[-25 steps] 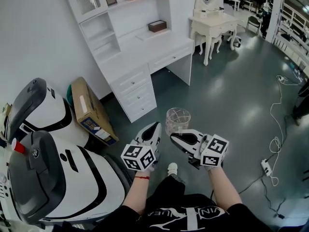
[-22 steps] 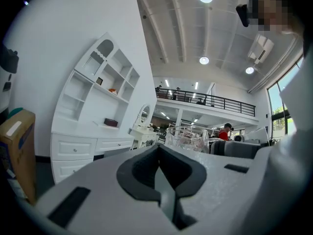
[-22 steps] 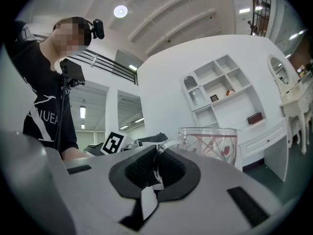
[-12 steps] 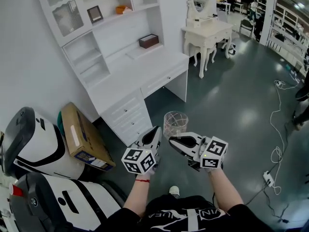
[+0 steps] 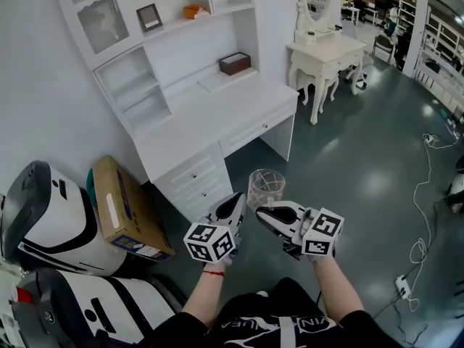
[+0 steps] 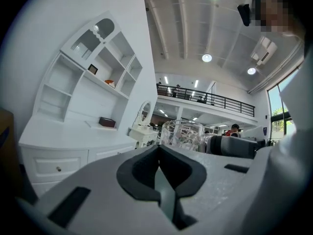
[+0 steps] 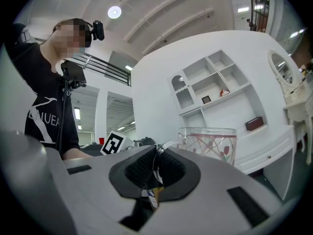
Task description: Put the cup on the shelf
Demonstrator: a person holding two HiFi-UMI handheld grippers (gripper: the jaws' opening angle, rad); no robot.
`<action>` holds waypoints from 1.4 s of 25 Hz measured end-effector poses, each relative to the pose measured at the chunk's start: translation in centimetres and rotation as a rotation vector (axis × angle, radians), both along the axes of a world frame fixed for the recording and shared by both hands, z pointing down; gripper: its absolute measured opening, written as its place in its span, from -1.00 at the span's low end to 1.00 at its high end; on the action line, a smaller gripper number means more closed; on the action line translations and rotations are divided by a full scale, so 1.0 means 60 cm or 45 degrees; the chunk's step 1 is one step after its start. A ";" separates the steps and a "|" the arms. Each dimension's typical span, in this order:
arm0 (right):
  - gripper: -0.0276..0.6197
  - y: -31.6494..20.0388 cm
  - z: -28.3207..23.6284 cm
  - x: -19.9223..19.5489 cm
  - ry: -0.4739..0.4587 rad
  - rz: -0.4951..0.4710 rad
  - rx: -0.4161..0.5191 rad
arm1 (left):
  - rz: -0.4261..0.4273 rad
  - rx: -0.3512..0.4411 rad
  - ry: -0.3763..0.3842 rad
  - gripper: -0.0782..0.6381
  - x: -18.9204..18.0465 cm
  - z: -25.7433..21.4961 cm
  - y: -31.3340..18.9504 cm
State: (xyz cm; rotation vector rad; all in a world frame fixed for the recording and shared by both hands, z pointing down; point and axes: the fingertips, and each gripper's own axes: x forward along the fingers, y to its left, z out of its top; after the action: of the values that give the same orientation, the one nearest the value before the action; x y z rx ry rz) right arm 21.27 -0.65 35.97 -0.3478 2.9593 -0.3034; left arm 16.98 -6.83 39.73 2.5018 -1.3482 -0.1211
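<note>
A clear glass cup with a red flower print hangs over the dark floor in front of the person. My right gripper is shut on its handle, which shows as a thin glass loop pinched between the pads in the right gripper view, where the cup stands upright just past the right gripper. My left gripper is shut and holds nothing, close beside the cup on its left. The left gripper view shows the cup beyond the left gripper. The white shelf unit rises over a white desk ahead on the left.
On the shelves are a brown box, a picture frame and an orange thing. A cardboard box and white-and-black machines stand at the left. A white vanity table stands at the back right, and a cable lies on the floor.
The desk and shelf unit now sit nearer and larger in view, and the machines have slid off to the lower left. Both grippers keep their pose with the cup.
</note>
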 end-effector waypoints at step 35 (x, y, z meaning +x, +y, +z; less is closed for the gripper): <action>-0.88 -0.444 0.060 -0.281 0.081 -0.751 -0.089 | -0.760 -0.082 0.040 -0.76 -0.320 0.052 -0.381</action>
State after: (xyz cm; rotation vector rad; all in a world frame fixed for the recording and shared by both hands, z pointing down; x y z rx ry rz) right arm 4.42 -27.27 39.59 0.5318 3.0495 -0.4637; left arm -2.22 -29.66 42.86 1.9604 -2.0028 -0.2343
